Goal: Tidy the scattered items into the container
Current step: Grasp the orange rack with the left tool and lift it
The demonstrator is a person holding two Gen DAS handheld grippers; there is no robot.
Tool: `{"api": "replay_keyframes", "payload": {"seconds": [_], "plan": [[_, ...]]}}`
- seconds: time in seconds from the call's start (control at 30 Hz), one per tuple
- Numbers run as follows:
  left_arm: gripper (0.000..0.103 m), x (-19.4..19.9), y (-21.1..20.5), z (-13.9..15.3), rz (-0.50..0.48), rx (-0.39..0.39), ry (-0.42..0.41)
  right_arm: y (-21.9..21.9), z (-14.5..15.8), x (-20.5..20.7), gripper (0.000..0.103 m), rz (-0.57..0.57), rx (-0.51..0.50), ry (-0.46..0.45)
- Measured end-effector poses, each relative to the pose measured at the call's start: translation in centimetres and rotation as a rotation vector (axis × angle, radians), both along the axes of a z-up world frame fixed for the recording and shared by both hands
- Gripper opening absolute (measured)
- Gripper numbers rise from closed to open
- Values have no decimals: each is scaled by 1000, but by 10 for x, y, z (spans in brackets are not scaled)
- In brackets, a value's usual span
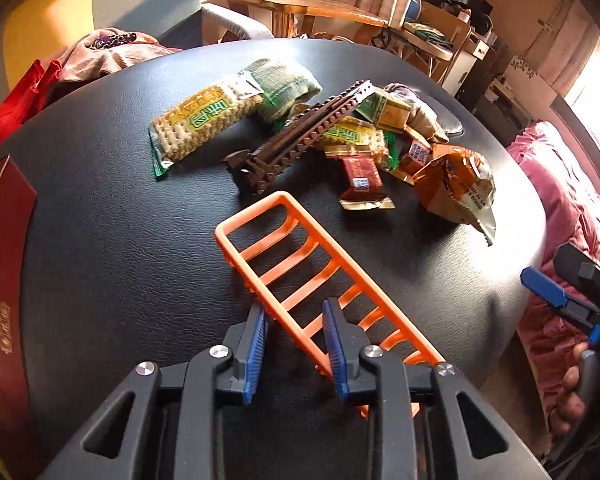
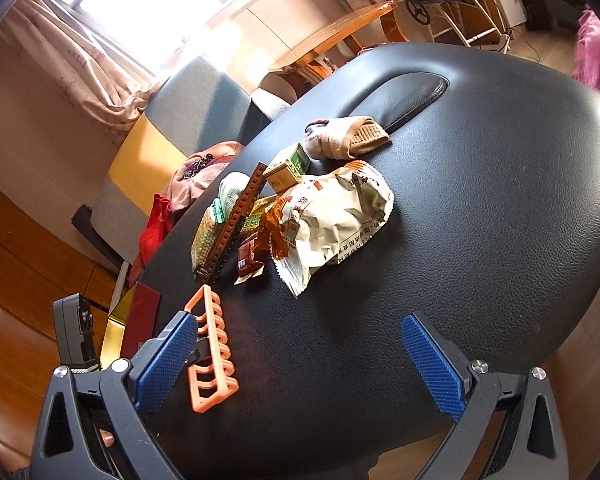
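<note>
An orange slatted rack (image 1: 300, 264) lies on the black table (image 1: 120, 240); it also shows in the right wrist view (image 2: 212, 344). My left gripper (image 1: 296, 344) straddles the rack's near long rail, jaws partly open around it, not clamped. My right gripper (image 2: 308, 364) is wide open and empty above the table's near edge; it shows at the right edge of the left wrist view (image 1: 556, 296). Scattered beyond: a cracker pack (image 1: 204, 120), a brown brick strip (image 1: 300, 128), a crumpled snack bag (image 2: 340, 216), a small brown packet (image 1: 360, 180), a sock (image 2: 344, 136).
A dark red box (image 1: 4, 264) sits at the table's left edge. Clothes (image 1: 100, 56) lie on a chair past the far left. A pink bed cover (image 1: 560, 208) is to the right. A green cloth (image 1: 288, 84) lies behind the cracker pack.
</note>
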State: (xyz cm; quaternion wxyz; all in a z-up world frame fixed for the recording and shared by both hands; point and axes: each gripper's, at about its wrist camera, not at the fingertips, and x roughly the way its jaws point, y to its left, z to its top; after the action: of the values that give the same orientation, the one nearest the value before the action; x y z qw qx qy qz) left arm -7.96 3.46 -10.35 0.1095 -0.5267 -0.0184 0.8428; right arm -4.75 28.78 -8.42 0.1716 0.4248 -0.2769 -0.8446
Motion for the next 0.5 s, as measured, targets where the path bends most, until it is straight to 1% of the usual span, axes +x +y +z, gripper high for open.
{"api": "replay_keyframes", "payload": {"seconds": [0.07,0.1,0.17,0.23,0.3,0.37,0.4,0.47,0.5], "plan": [[18,0,-9,1,-17,-14,-3,-4,2,-1,103,9,9,7],[17,1,-13,2,-28,-13,-6,-5,3,-1,103,14,14,11],[16,1,-21,3,-51,-13,-13,-8,5,-2,103,17,32,23],[17,2,-30,7,-44,35,-19,-11,8,-4,103,17,55,31],[25,5,-37,13,-34,91,-13,-12,9,-6,103,12,74,28],[35,9,-34,21,-58,132,13,-13,10,-8,103,5,76,24],[38,11,-33,25,-71,151,25,-14,10,-8,103,4,79,24],[51,12,-21,28,-114,135,44,-16,11,-8,103,4,86,24],[51,11,-15,27,-126,117,44,-17,11,-8,103,3,89,24]]}}
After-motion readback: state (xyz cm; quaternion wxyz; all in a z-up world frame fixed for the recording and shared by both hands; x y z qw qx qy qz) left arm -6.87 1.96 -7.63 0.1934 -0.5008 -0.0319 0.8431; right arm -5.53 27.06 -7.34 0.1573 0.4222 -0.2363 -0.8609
